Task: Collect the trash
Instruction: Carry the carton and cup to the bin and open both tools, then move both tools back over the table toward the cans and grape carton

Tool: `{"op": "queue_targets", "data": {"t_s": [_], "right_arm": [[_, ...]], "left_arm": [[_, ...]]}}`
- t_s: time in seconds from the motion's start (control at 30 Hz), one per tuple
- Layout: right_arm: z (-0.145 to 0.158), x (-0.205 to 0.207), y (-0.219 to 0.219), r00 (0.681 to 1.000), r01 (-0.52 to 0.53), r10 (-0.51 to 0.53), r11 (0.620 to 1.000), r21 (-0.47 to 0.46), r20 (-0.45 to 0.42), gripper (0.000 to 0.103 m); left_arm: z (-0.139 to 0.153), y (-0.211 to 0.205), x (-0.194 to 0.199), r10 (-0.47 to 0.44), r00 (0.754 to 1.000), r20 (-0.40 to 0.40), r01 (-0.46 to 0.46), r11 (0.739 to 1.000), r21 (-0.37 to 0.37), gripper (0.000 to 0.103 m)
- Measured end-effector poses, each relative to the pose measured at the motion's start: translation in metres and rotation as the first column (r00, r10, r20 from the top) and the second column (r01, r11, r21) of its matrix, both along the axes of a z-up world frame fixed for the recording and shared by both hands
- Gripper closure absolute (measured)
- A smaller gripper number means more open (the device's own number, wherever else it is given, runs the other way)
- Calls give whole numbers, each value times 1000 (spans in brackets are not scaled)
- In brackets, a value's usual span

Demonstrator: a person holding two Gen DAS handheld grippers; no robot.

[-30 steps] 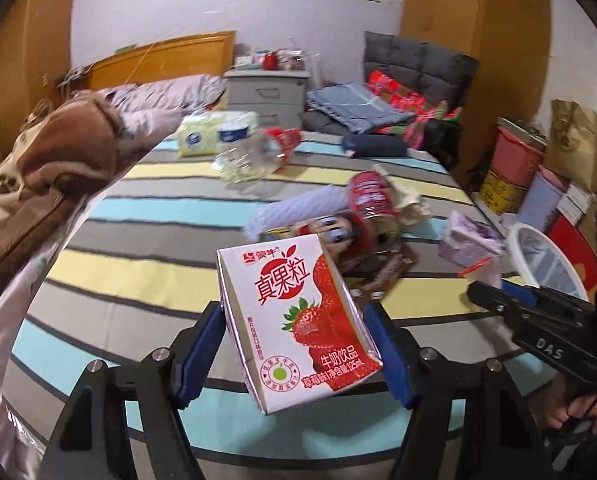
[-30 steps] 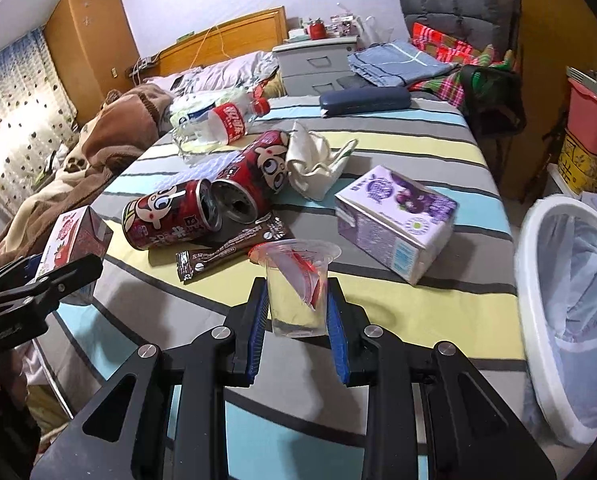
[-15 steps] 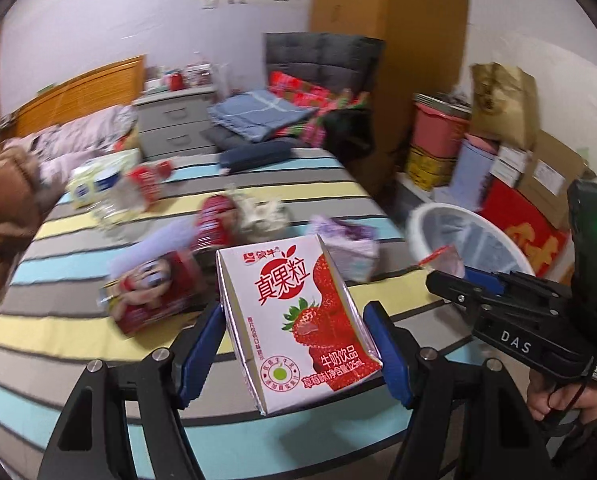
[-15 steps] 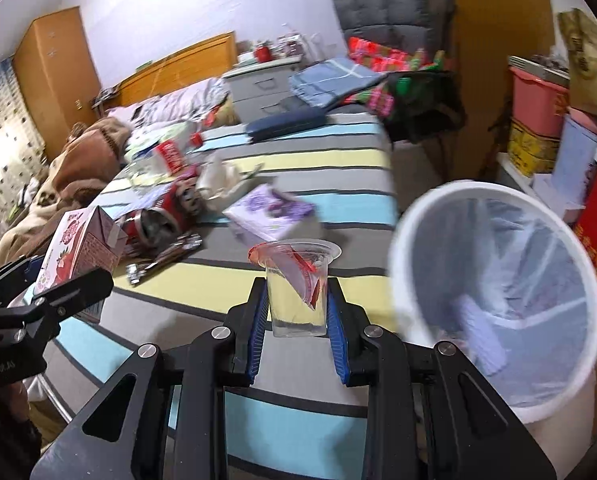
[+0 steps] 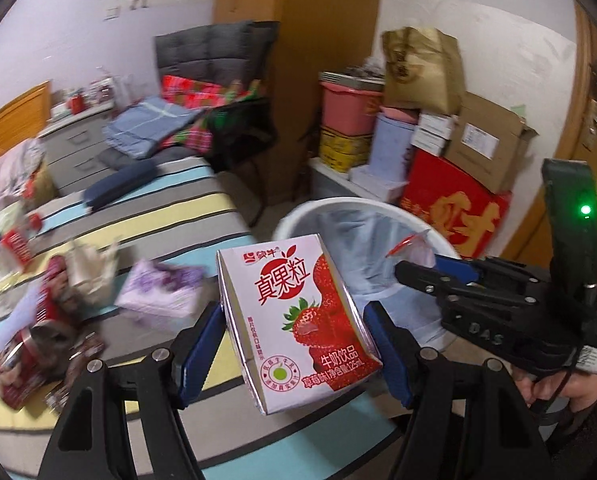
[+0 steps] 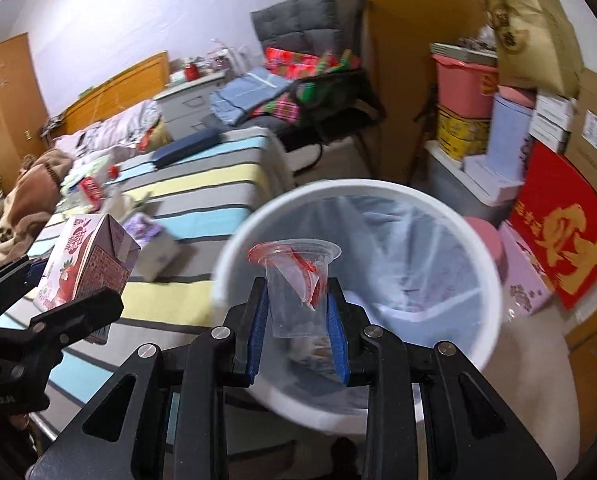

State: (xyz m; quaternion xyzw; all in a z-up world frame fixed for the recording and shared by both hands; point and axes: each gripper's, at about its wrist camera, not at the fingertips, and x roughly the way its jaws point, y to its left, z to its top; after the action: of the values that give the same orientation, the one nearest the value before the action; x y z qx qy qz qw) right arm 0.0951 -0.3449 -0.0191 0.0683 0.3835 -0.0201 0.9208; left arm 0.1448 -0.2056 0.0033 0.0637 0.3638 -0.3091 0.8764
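A: Item one, milk carton: small, white and pink, strawberry print, red lettering. Location?
B: Clenched in the left tongs, blue pads on both sides, held tilted, on the bed side of the white bin.
A: Item two?
B: Clear plastic cup, red film lid torn and hanging inside. Grasped upright by the right tongs, directly above the bin's open mouth. The bin is round and lined with a pale translucent bag.
A: Surface and room?
B: Bed with grey, yellow and blue stripes, just beside the bin. Still lying on it: red cans, a purple carton, crumpled tissue, all blurred. Beyond the bin: stacked boxes, a pink tub, a red gift box.
A: Change from a second ago?
B: Both views then faced the bed litter, the bin at the edge; now the bin fills the middle. Both grips unchanged.
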Motion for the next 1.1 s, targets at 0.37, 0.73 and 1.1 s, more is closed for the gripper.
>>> {"op": "queue_targets", "data": {"t_s": [0.37,0.73,1.1], "right_arm": [[-21,10,-47,995,49,-52,998,-36,-89,73],[-24,15,-53,995,39,-45,997,-71,-90,38],[-8,5,-31,999,35,-36,998,-53,-15,38]], "left_arm": [[-19,-80,25,-108,994,-30,109,993,39,31],[-20,-86,32,-120,992,-26,121,993,17,21],[1,-27,25,-23,1000,14,23,999,-25,21]]}}
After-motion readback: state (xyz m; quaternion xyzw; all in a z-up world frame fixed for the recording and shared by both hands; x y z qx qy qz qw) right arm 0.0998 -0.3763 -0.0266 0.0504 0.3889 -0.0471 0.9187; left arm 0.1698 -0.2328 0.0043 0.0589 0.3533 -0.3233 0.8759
